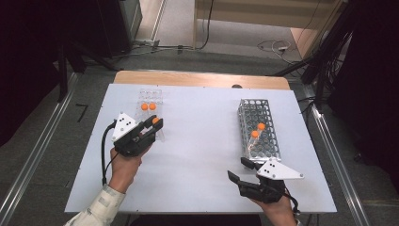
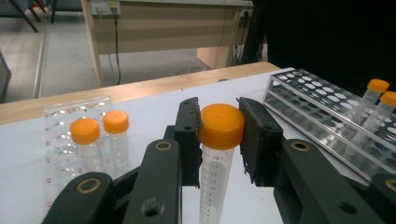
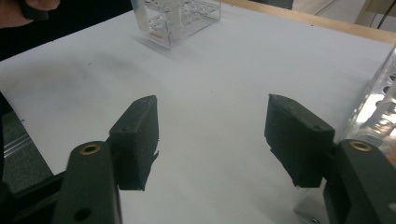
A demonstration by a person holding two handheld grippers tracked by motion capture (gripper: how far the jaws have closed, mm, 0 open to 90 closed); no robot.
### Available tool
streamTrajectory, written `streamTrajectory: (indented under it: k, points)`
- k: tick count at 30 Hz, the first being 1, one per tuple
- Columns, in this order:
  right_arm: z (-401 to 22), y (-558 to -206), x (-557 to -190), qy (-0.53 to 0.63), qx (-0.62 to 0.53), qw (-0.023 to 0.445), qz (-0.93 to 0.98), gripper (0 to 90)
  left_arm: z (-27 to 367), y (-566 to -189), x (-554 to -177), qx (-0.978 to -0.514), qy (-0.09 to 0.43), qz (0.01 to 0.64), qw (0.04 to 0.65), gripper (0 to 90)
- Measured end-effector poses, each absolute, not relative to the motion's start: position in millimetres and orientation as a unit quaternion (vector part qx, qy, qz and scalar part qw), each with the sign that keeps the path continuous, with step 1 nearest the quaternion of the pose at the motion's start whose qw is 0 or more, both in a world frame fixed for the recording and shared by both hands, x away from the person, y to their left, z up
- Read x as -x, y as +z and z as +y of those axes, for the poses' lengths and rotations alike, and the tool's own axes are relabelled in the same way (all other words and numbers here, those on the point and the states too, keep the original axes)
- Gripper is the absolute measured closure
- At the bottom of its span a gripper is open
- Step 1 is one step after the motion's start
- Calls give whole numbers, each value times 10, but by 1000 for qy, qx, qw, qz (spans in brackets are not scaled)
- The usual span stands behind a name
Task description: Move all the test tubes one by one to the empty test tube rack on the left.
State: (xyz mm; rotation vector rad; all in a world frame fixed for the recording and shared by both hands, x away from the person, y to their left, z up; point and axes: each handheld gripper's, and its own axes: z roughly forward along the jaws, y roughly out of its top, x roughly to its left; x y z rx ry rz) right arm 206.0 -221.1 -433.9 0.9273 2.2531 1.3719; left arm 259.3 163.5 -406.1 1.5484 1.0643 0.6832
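Note:
My left gripper (image 1: 157, 123) (image 2: 219, 122) is shut on the orange cap of a clear graduated tube (image 2: 220, 127) (image 1: 155, 120), held upright just in front of the clear plastic rack (image 1: 149, 96) (image 2: 56, 140). Two more orange-capped tubes (image 1: 148, 107) (image 2: 85, 132) stand in that rack. My right gripper (image 1: 237, 168) (image 3: 212, 135) is open over the white table near its front right, with nothing between its jaws. Beyond it is a metal wire rack (image 1: 259, 113) (image 2: 317, 105) holding two orange-capped tubes (image 1: 258, 130) (image 2: 378, 87).
The white tabletop (image 1: 197, 141) spreads between the two racks. A wooden strip (image 1: 202, 79) runs along its far edge. In the right gripper view the clear rack (image 3: 175, 18) sits far off and the metal rack's edge (image 3: 380, 105) is close at the right.

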Motion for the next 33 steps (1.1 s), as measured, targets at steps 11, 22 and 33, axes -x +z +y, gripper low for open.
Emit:
streamTrajectory:
  k: [11,22,33]
  points:
    - [-2353,-4383,-2087,474,-354,174,787,224,1724,-3997,-2664,-641,297,459,539,698]
    - [-2365,-4390,-2089,471,-360,177,786,224,1781,-3920,-2759,-635,314,464,531,698]
    - [-2384,-4383,-2090,473,-363,178,783,227,1831,-3876,-2912,-620,334,476,526,699]
